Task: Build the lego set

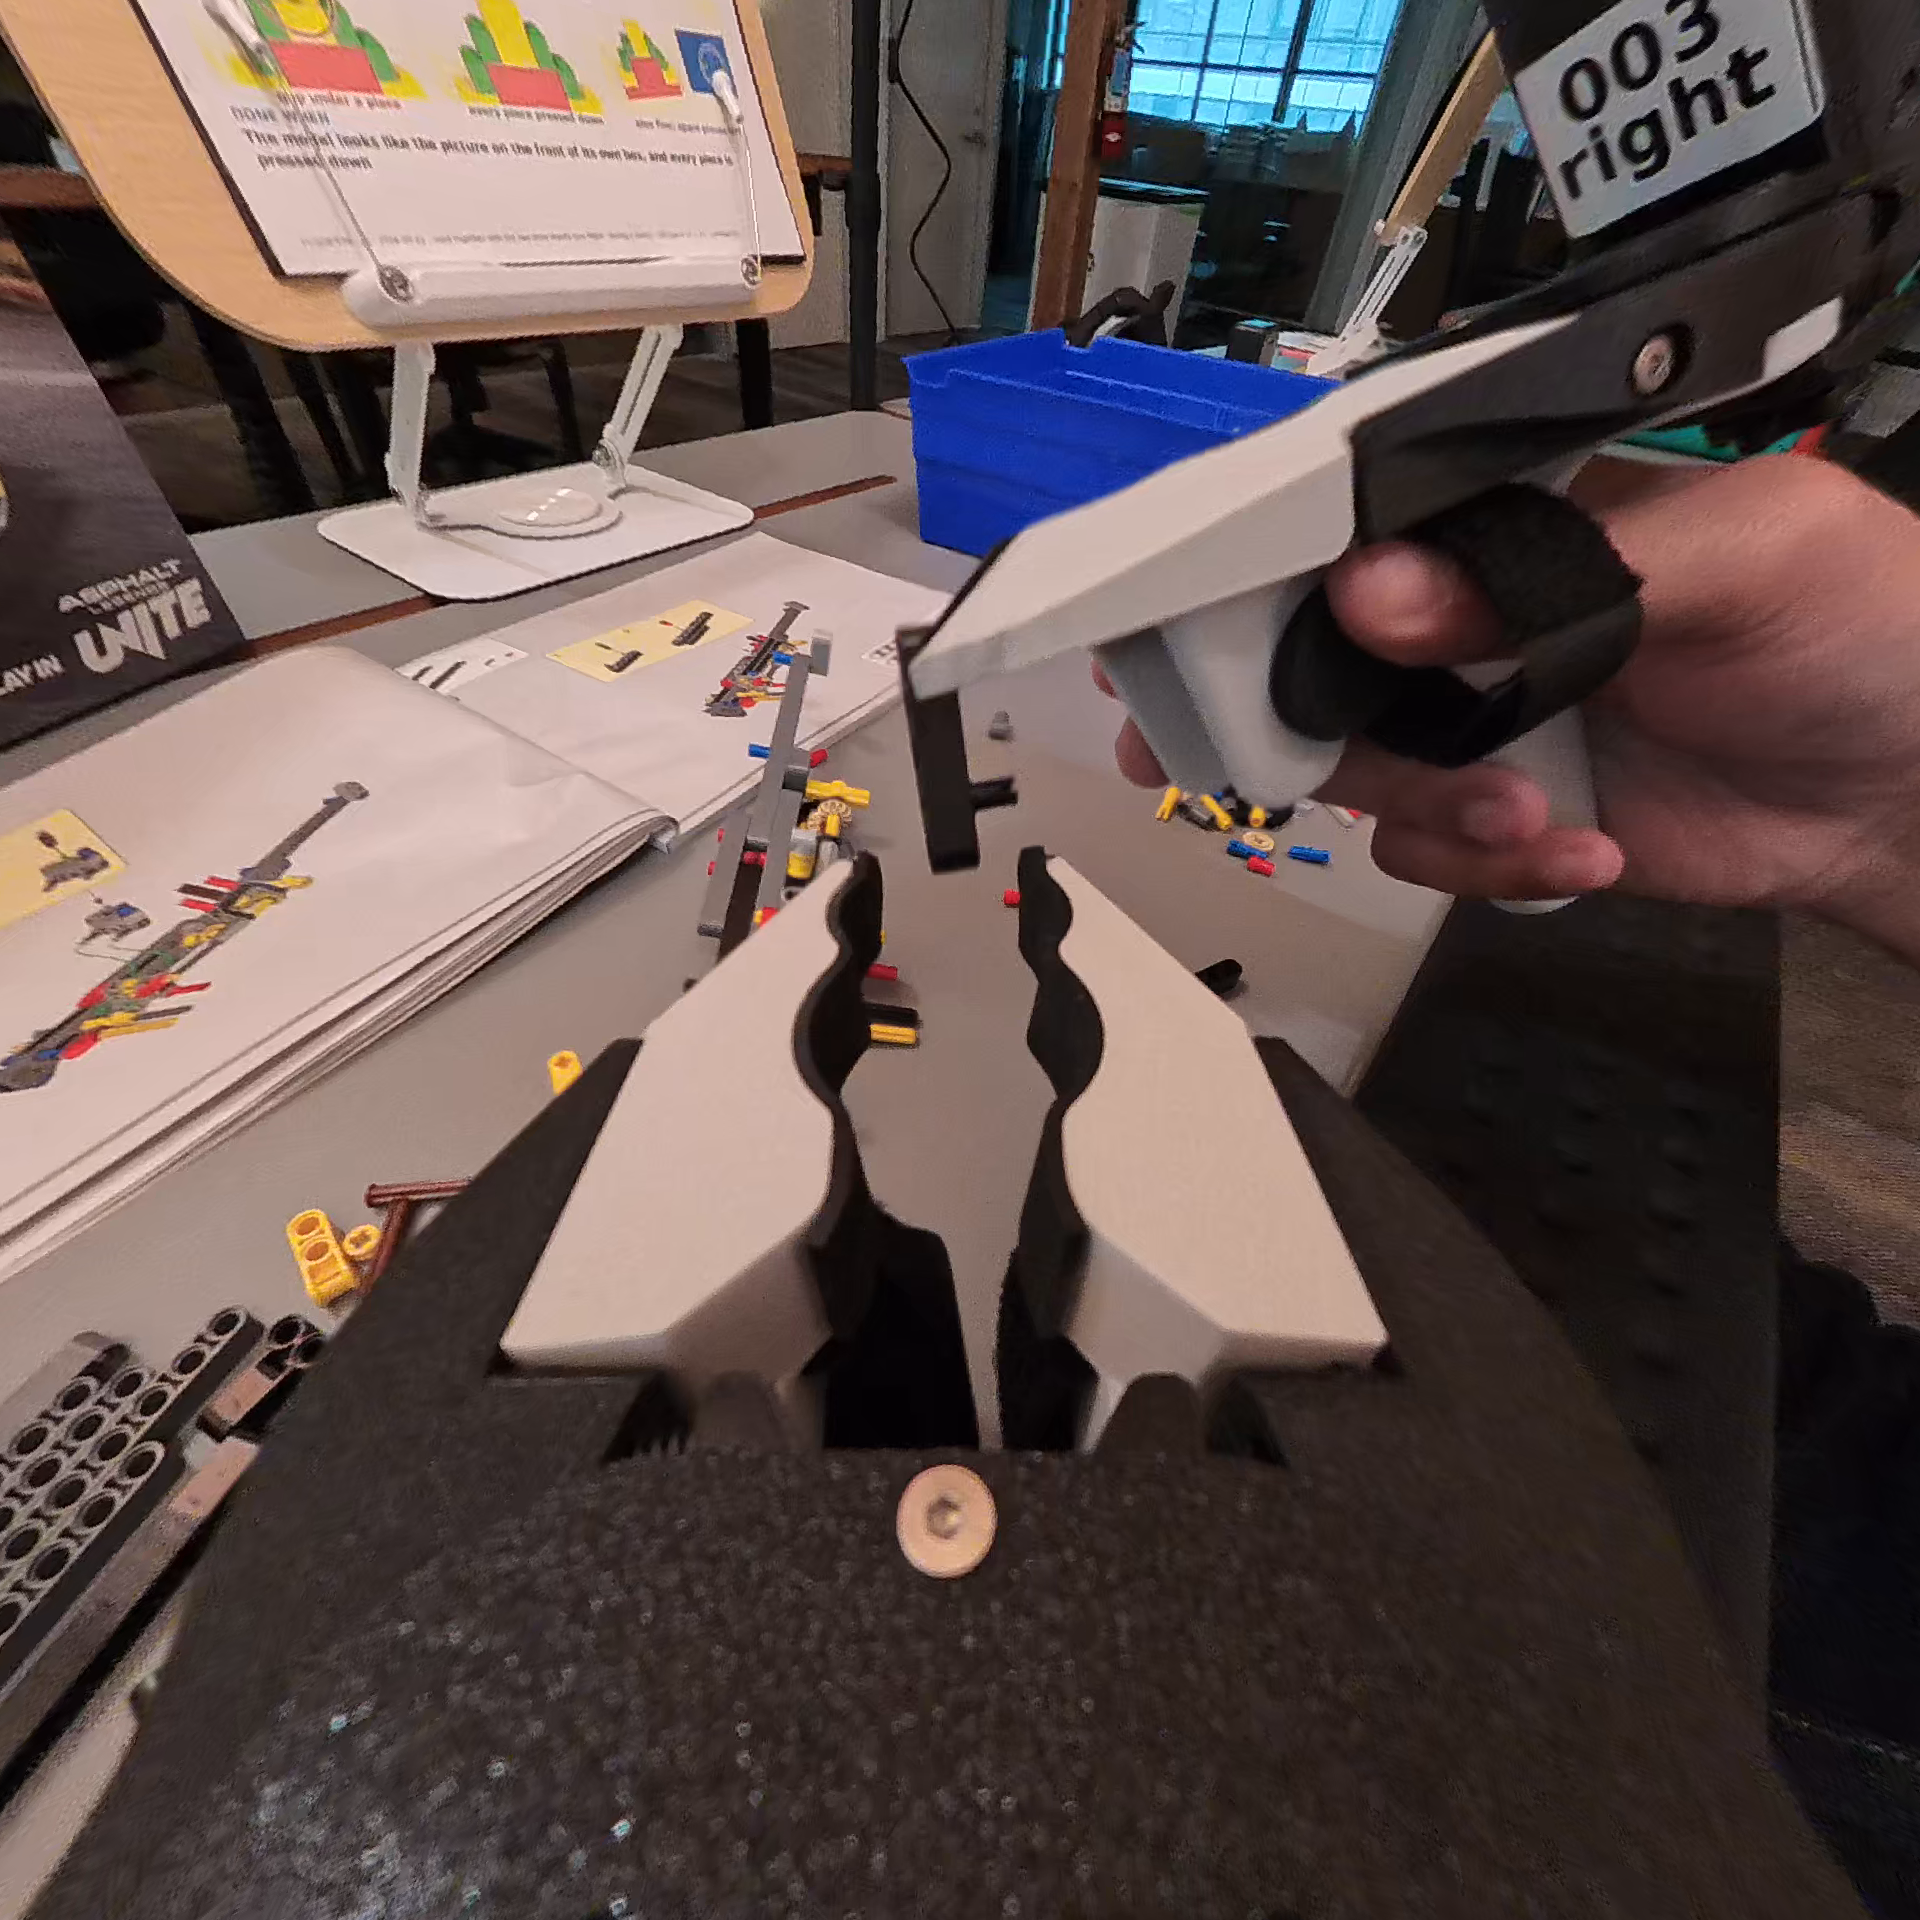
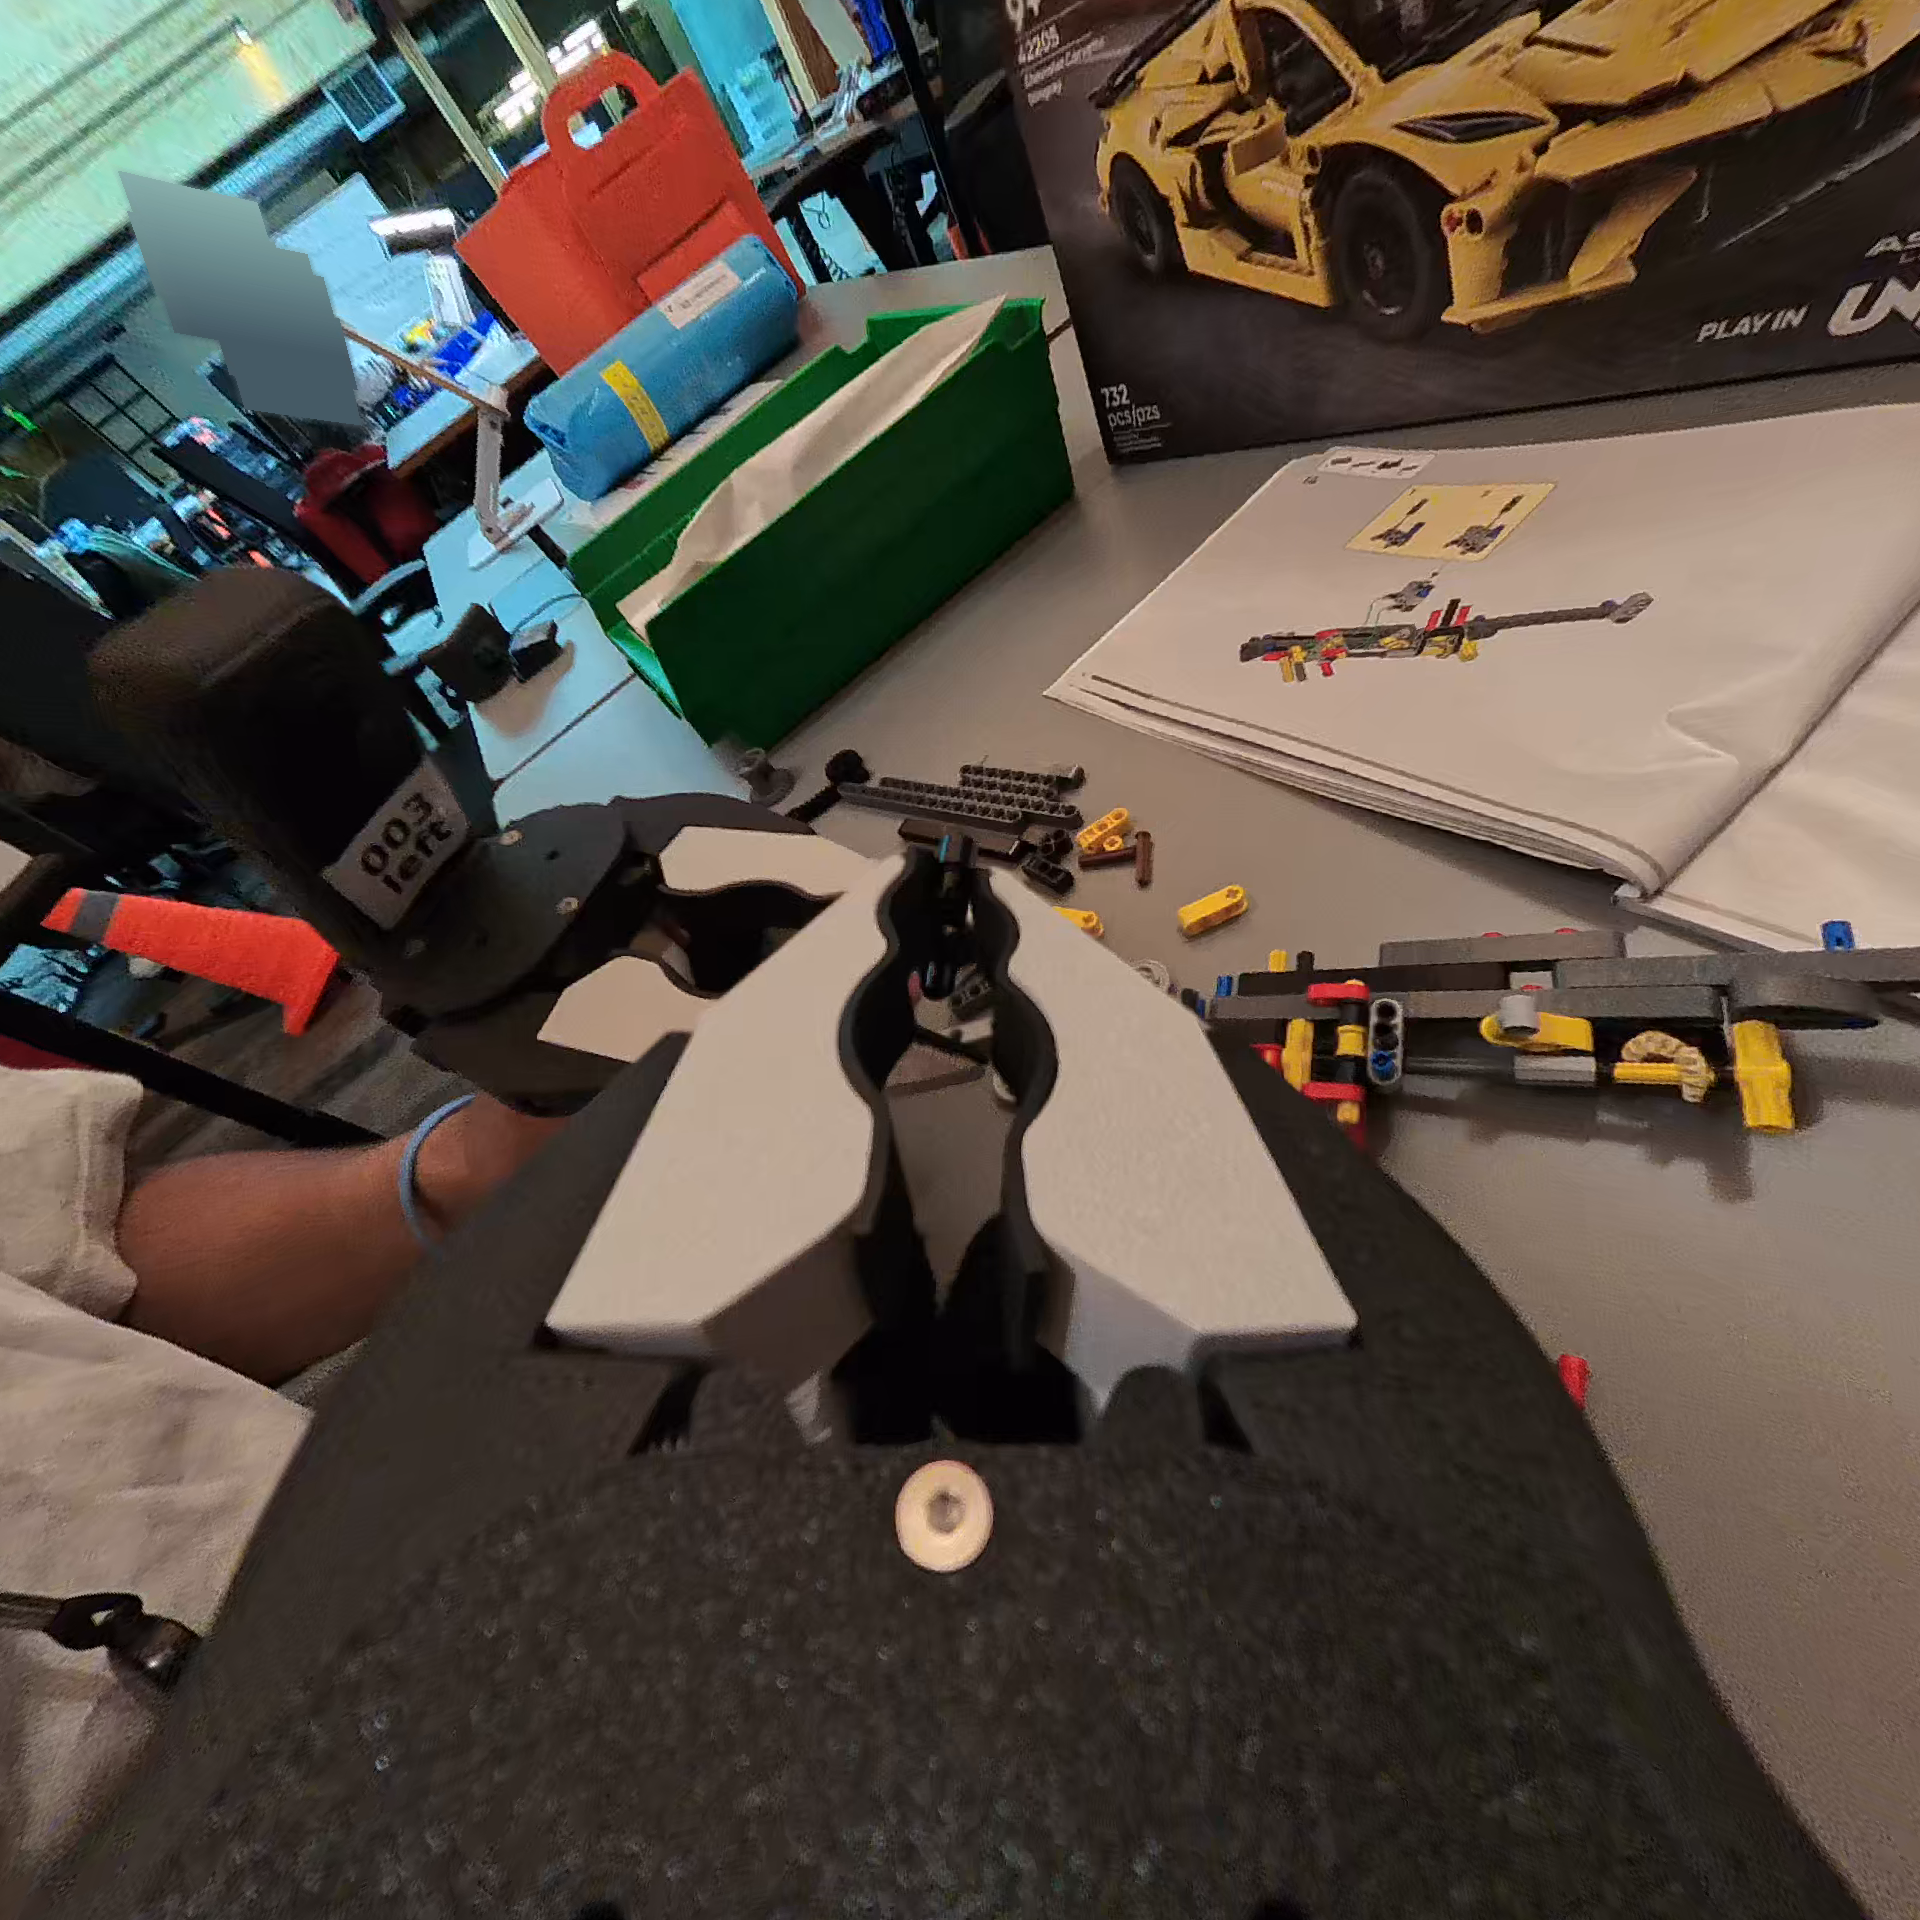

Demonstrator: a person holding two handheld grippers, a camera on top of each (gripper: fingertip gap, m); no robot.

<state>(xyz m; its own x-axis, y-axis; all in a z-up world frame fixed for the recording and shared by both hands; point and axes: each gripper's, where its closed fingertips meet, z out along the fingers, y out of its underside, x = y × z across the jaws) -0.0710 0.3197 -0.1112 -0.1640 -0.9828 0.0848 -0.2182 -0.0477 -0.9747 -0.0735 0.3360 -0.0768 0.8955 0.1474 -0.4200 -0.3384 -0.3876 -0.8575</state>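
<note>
The left gripper [image 1: 951, 868] is held with fingers well apart, nothing between them, above grey table [image 1: 499, 1081]. The right gripper [image 2: 951, 873] is nearly closed on a small black pin piece [image 2: 948, 914], pinched at the fingertips; in the left wrist view that piece [image 1: 951, 779] hangs at 12 o'clock from the left gripper, a peg jutting sideways.

Surroundings: the half-built model [image 2: 1538, 1023] — a long grey beam frame with yellow, red and blue parts — lies flat at 3 o'clock in the right wrist view. Open instruction booklet [image 2: 1558, 665] at 2 o'clock, the set box [image 2: 1455, 208] behind it. One green bin [image 2: 831, 582] lined with white paper at 11 o'clock; one blue bin [image 1: 1070, 436] in the left view. Loose black perforated beams [image 2: 966, 795] and small yellow connectors [image 2: 1210, 909] are scattered between bin and model; exact count cannot be told. Gripper fingers: smooth grey shells, wavy black inner pads.
</note>
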